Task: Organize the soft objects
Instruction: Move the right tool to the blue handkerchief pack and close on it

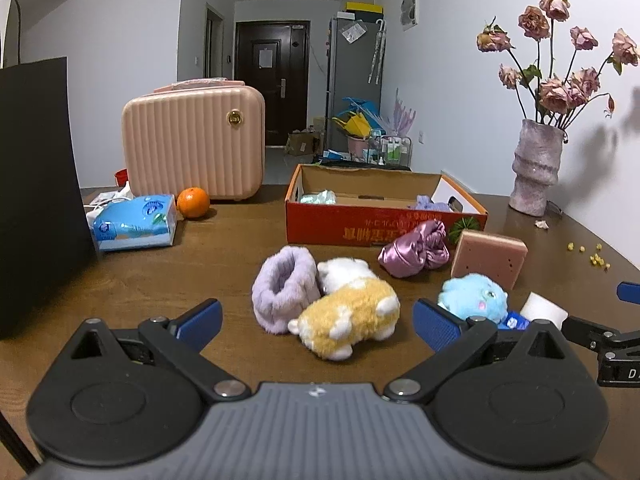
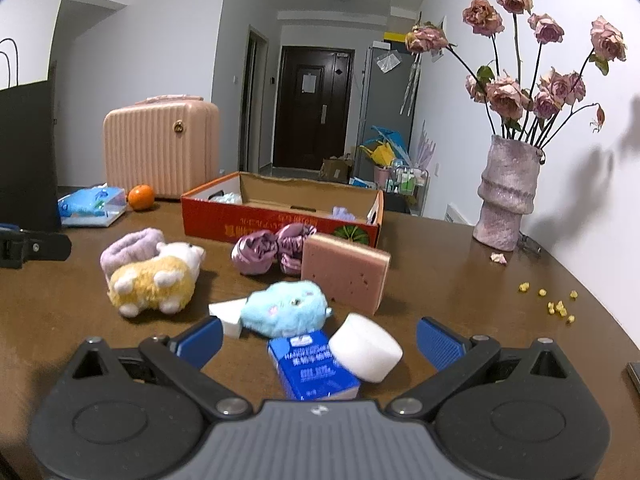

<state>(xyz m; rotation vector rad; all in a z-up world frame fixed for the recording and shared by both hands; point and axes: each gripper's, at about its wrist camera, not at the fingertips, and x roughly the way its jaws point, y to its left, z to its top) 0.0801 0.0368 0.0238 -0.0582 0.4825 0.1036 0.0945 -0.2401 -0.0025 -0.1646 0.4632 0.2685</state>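
My left gripper (image 1: 318, 322) is open and empty, just in front of a yellow-and-white plush (image 1: 352, 318) that lies against a purple fuzzy band (image 1: 280, 288). My right gripper (image 2: 320, 338) is open and empty; a blue tissue pack (image 2: 312, 364) and a white sponge (image 2: 366, 346) lie between its fingers, with a light-blue plush (image 2: 286, 308) just beyond. A purple satin scrunchie (image 2: 272, 252) and a pink sponge block (image 2: 346, 270) sit before the open orange cardboard box (image 2: 280, 228), which holds a few soft items.
A pink case (image 1: 194, 142), an orange (image 1: 193, 202) and a blue wet-wipe pack (image 1: 134, 222) stand at the back left. A black bag (image 1: 36, 184) rises at the left. A vase of dried roses (image 2: 506, 196) stands at the right, with yellow crumbs (image 2: 554, 304) nearby.
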